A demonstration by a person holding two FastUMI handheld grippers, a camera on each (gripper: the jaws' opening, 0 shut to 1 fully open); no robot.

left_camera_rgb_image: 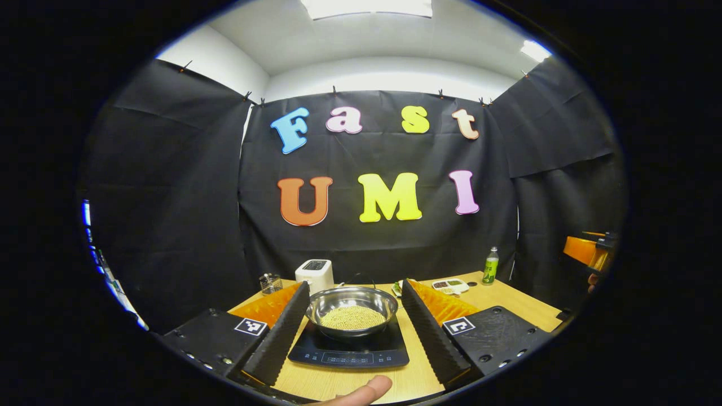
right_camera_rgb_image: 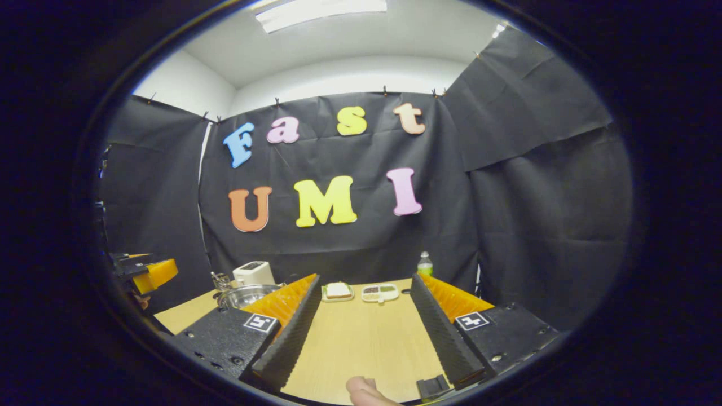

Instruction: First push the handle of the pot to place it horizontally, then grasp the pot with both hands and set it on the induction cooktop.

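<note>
Both grippers hover with fingers spread wide, gripping nothing: the left gripper (left_camera_rgb_image: 350,330) frames the pot (left_camera_rgb_image: 351,310), which sits on the induction cooktop (left_camera_rgb_image: 350,349) on the wooden surface (left_camera_rgb_image: 417,378); the right gripper (right_camera_rgb_image: 364,327) faces bare surface, food trays (right_camera_rgb_image: 381,292) beyond.

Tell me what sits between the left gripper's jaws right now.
In the left gripper view, the pot of small grains sits on the induction cooktop between the open jaws of the left gripper, untouched by either.
</note>
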